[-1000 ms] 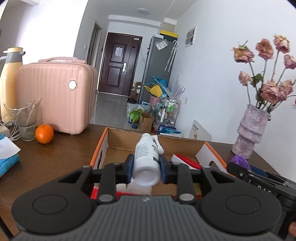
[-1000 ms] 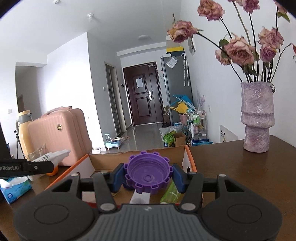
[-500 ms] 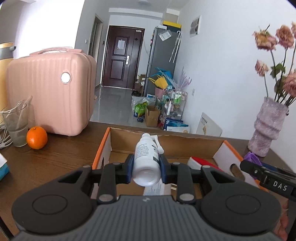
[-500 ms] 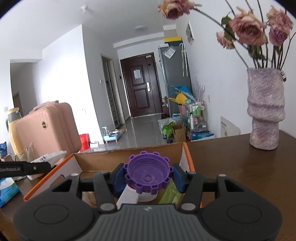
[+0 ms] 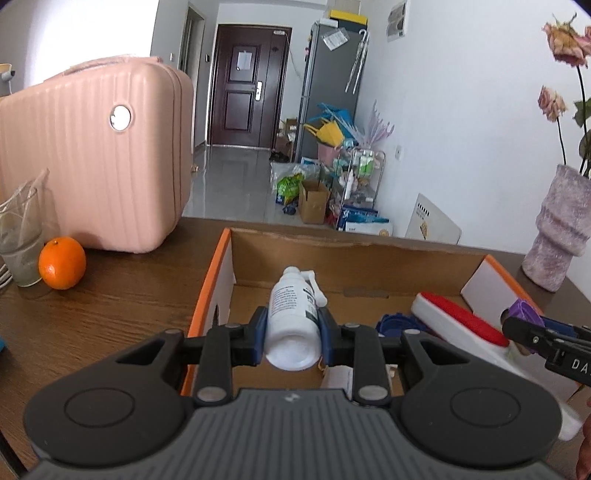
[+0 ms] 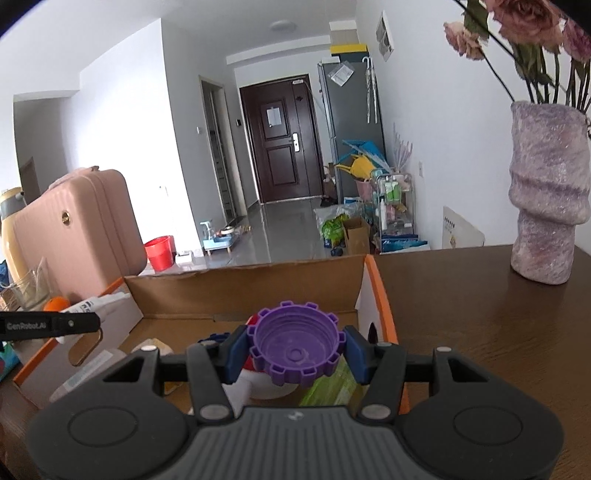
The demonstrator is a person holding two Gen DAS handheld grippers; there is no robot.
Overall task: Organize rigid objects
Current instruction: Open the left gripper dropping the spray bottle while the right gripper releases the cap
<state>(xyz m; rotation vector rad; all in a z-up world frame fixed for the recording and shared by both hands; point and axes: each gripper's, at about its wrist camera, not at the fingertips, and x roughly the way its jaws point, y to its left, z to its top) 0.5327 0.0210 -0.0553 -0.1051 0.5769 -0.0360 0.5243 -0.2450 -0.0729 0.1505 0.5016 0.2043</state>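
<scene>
White spray bottle (image 5: 293, 317) is sitting clamped in the left hand-held gripper (image 5: 291, 338), nozzle pointing to 12 o'clock, hanging over the cardboard box (image 5: 354, 254) on the table (image 5: 110, 295). Purple cap (image 6: 295, 343) is being pinched in the right hand-held gripper (image 6: 295, 354), also over the box. Orange (image 5: 62, 263) & pink case (image 5: 99, 158) at 10 o'clock, vase (image 6: 546, 192) at 2.

We see a pink suitcase (image 5: 92, 155) on the wooden table (image 5: 110, 295), with an orange (image 5: 62, 263) beside a glass (image 5: 20, 240). At the right stands a purple vase (image 6: 546, 192) holding dried roses (image 6: 517, 14).
</scene>
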